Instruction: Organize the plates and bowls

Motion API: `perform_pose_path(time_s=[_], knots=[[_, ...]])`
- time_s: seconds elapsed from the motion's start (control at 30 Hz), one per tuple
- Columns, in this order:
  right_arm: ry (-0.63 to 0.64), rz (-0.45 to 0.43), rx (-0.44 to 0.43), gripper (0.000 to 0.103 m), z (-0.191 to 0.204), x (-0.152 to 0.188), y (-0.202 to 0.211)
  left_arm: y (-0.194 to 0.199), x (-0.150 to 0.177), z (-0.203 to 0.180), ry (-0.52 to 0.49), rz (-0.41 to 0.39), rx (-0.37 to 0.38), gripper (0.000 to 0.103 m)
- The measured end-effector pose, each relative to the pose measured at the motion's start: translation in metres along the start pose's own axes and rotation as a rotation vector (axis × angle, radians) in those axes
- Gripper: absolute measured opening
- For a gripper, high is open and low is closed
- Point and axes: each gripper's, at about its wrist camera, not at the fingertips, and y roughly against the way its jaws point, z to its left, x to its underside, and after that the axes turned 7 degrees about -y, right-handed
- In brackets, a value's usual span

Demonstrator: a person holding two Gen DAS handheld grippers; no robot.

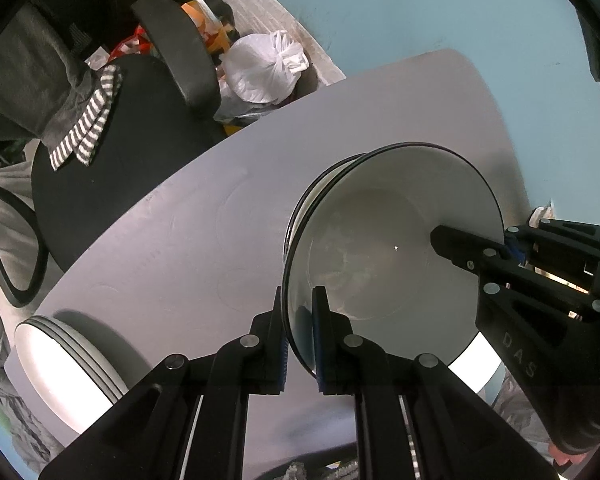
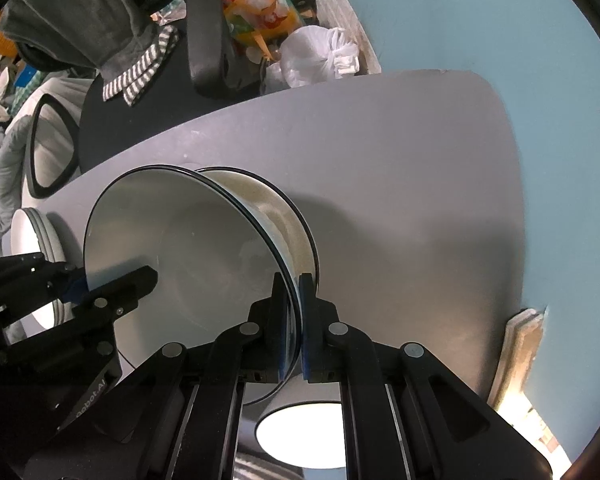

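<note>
White bowl (image 1: 392,248) empty, above stacked bowl (image 2: 284,220)

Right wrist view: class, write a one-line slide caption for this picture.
Both grippers, right and left, clamp opposite rims of a white plate above a bowl on the grey table.

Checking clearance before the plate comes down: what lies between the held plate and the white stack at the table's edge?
Only bare grey tabletop between the black-rimmed white plate and the stack of white dishes, in the left wrist view.

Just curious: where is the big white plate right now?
The plate hangs between both tongs, left and right, pinched at opposite rims above a bowl.
</note>
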Motion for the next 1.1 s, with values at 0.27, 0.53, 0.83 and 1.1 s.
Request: perform_pose_path(time_s=[0.27, 0.53, 0.83, 1.1], knots=[[-0.019, 0.01, -0.018, 0.013, -0.001, -0.006, 0.0, -0.002, 0.0, -0.001, -0.003, -0.006, -0.009, 0.011], [0.003, 0.047, -0.002, 0.022, 0.006, -0.007, 0.003, -0.003, -0.002, 0.003, 0.006, 0.001, 0.0, 0.013], [0.032, 0.021, 0.049, 0.034, 0.011, -0.006, 0.01, 0.003, 0.0, 0.004, 0.024, -0.017, 0.018, 0.014], [0.039, -0.009, 0.07, 0.034, 0.013, -0.003, 0.019, 0.019, 0.01, 0.002, 0.016, -0.059, -0.035, 0.022]])
